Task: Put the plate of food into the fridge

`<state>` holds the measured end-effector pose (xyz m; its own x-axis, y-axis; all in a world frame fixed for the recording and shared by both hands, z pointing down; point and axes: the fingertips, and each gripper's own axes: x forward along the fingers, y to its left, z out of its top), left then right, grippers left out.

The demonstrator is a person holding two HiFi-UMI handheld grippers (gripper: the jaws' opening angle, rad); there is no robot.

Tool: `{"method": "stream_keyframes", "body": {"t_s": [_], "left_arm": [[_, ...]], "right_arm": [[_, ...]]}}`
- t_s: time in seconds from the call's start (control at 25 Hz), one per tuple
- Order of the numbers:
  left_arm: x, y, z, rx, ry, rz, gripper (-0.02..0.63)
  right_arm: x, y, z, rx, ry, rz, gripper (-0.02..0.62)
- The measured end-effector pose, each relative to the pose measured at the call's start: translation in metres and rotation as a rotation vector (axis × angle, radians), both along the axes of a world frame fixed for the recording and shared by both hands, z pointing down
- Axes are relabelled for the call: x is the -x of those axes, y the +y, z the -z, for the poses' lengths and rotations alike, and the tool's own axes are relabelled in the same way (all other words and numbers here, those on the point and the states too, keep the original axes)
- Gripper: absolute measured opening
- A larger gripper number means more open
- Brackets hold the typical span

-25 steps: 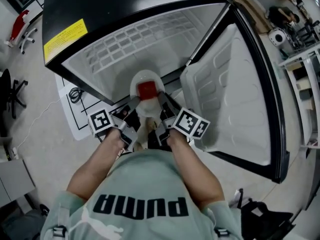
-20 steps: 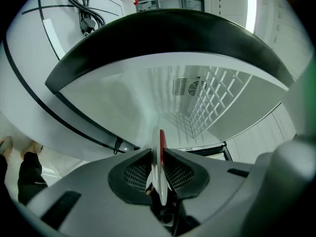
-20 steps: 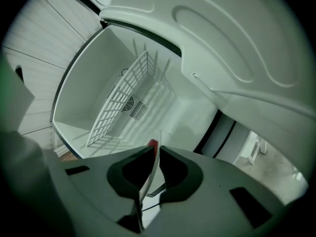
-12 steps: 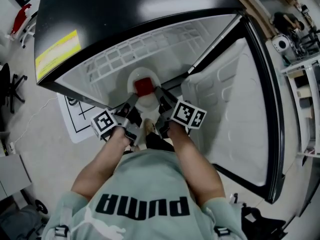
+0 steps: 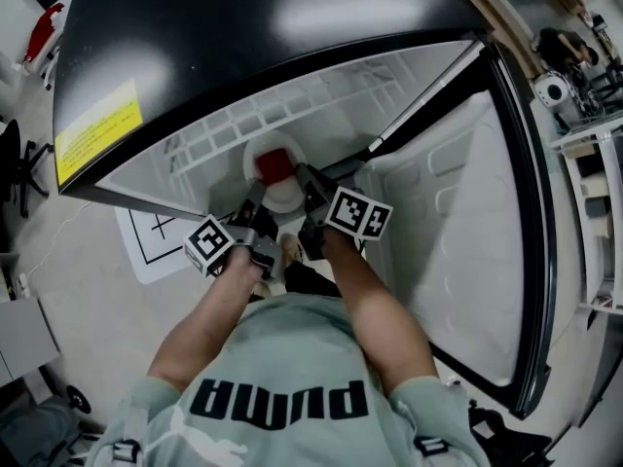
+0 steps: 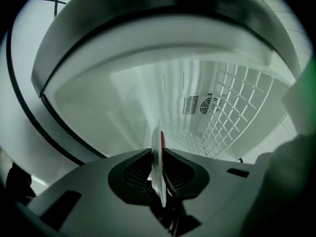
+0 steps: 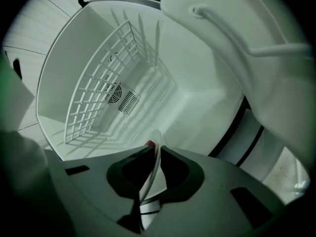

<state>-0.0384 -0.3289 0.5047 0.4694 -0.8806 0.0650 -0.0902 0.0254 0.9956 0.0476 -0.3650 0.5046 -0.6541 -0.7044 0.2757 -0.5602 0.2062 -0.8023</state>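
Head view: the round white plate (image 5: 282,199) of red food (image 5: 275,163) is at the mouth of the open black fridge (image 5: 195,37). The left gripper (image 5: 255,198) pinches its left rim and the right gripper (image 5: 304,181) pinches its right rim. Keep it flat and push both sides in together.

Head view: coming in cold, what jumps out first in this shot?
The white plate carrying red food sits mid-frame, its rim clamped by the left tool and the right tool, at the mouth of the open fridge. The white door stands wide open at the right, and a yellow label marks the black fridge top at the left.
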Motion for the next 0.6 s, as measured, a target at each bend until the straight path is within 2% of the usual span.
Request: {"method": "stream_keyframes", "body": {"t_s": [0.32, 0.48, 0.6], "left_arm": [[0.007, -0.017, -0.016, 0.027, -0.027, 0.063, 0.074], [0.007, -0.028, -0.017, 0.011, -0.041, 0.076, 0.074], [0.007, -0.029, -0.024, 0.048, -0.058, 0.091, 0.074]], "right_arm": [[0.007, -0.023, -0.013, -0.005, 0.025, 0.005, 0.037], [0.007, -0.033, -0.015, -0.01, 0.031, -0.003, 0.037], [0.007, -0.04, -0.019, -0.013, 0.043, -0.005, 0.037]]}}
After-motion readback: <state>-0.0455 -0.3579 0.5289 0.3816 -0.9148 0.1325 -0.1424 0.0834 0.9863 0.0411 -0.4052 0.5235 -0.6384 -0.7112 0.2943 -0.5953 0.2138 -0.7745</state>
